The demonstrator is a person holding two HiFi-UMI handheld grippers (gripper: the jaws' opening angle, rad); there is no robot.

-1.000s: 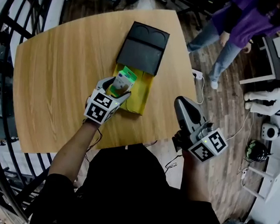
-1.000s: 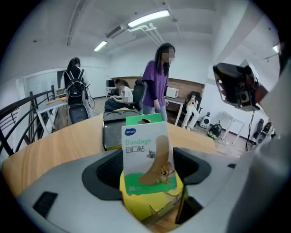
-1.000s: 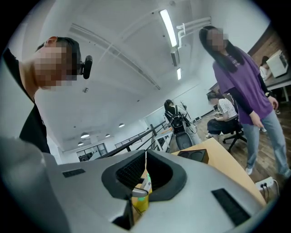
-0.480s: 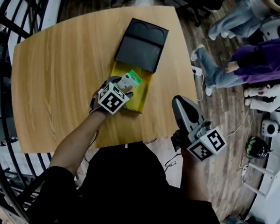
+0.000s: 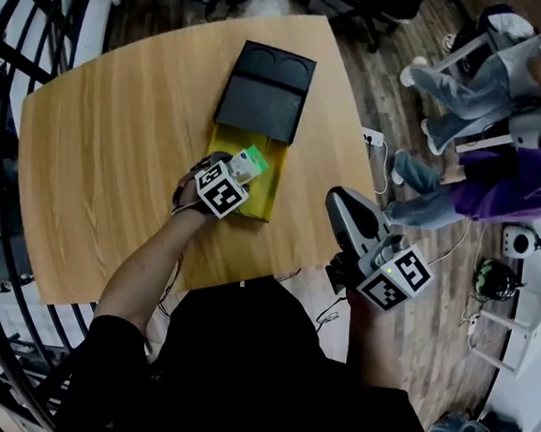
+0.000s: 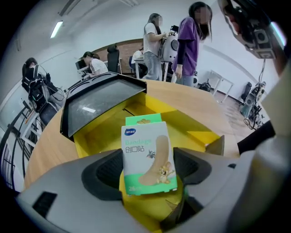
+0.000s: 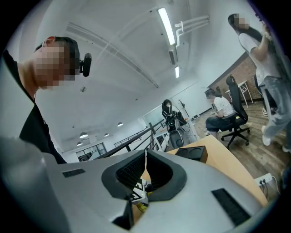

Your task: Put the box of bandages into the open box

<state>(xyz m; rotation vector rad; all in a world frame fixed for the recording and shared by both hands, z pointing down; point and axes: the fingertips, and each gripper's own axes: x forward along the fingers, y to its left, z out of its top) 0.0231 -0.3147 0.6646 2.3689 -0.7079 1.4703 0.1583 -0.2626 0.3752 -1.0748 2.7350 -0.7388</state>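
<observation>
The bandage box (image 6: 148, 157) is white and green with a plaster printed on it. My left gripper (image 6: 148, 170) is shut on it, holding it upright over the yellow inside of the open box (image 6: 136, 118). In the head view the bandage box (image 5: 248, 165) sits just above the yellow tray (image 5: 267, 184), with my left gripper (image 5: 228, 180) at the tray's near left side. The box's black lid (image 5: 265, 92) lies folded back beyond the tray. My right gripper (image 5: 346, 217) hangs off the table's right edge, jaws shut and empty, pointing up in the right gripper view (image 7: 144, 175).
The wooden table (image 5: 118, 131) spreads wide to the left of the open box. A black railing (image 5: 6, 65) curves along the left. People (image 5: 489, 79) sit and stand on the wooden floor at the right, near cables and a power strip (image 5: 376, 144).
My left gripper has carried the bandage box forward and lower, from the tray's near end to over its yellow inside. The right gripper has barely moved. People at the right have shifted.
</observation>
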